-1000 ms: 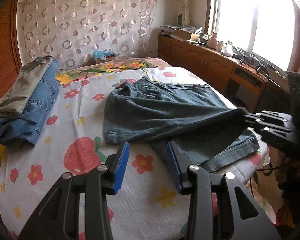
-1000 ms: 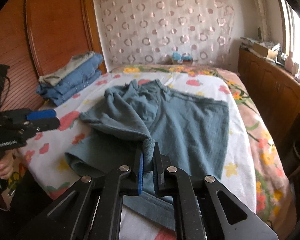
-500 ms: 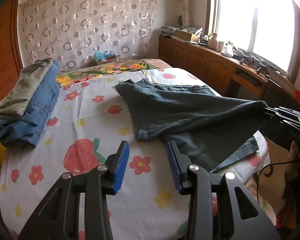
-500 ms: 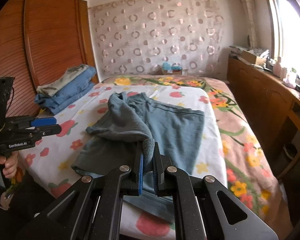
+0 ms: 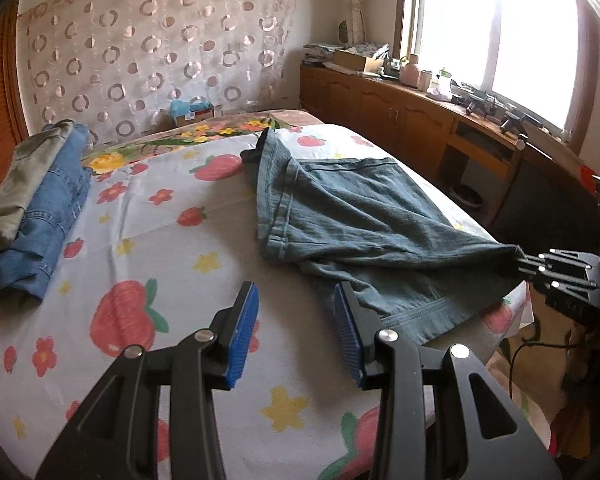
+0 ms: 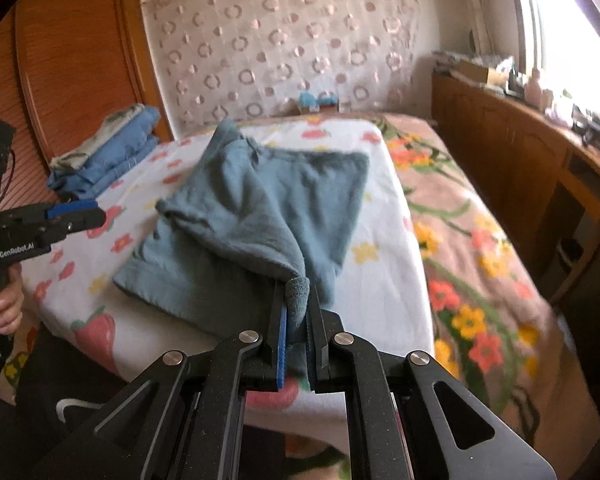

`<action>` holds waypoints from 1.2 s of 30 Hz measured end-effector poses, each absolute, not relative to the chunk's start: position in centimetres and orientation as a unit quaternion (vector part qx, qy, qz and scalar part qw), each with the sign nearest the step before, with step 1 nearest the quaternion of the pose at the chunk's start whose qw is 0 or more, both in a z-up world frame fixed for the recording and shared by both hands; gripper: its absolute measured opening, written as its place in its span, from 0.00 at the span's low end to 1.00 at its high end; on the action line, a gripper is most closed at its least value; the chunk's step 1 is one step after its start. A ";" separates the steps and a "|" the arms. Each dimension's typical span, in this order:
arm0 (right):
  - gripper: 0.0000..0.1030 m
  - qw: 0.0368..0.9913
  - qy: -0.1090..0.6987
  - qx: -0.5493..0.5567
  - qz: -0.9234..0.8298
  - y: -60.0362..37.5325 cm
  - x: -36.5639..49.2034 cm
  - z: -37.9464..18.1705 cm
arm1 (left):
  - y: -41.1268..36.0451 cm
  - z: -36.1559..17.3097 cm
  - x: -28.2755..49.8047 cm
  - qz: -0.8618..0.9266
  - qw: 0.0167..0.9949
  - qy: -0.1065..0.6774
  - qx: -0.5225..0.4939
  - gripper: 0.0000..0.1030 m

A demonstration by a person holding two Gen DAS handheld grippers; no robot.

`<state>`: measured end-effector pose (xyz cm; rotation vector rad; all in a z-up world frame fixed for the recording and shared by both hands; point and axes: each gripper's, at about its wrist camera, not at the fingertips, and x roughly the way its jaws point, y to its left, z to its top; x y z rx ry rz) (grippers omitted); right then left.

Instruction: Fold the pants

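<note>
Grey-green denim pants on bed with white flower-print sheet, one corner drawn taut off near edge. Right gripper: jaws clamped on that pants corner. Left gripper: jaws apart, empty, above sheet just beside pants hem. Folded blue jeans stack well apart.

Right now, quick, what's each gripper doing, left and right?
Left gripper: open, holding nothing, above the floral sheet.
Right gripper: shut on a pinched fold of the grey-blue pants.
</note>
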<state>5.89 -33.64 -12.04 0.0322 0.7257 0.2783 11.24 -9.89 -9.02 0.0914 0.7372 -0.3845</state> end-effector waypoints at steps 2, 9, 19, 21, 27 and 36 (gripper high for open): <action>0.05 0.923 0.359 0.014 0.135 -33.6 5.8 -12.5 | -10.2 -9.3 11.3 -0.184 0.915 0.356 0.045 0.37; 0.15 0.921 0.366 0.020 0.135 -34.0 6.0 -12.8 | -10.9 -10.1 11.5 -0.186 0.917 0.349 0.052 0.37; 0.38 0.930 0.342 0.007 0.137 -34.1 6.4 -10.4 | -9.6 -9.3 12.1 -0.192 0.914 0.355 0.039 0.37; 0.38 0.930 0.339 0.001 0.146 -33.6 7.0 -9.9 | -8.8 -8.8 12.4 -0.188 0.917 0.351 0.035 0.37; 0.38 0.926 0.328 -0.011 0.187 -30.2 9.6 -8.8 | -6.6 -8.3 13.5 -0.170 0.922 0.347 0.027 0.37; 0.38 0.904 0.348 -0.037 0.246 -24.2 14.4 -9.2 | -3.9 -8.3 15.6 -0.153 0.925 0.348 0.024 0.37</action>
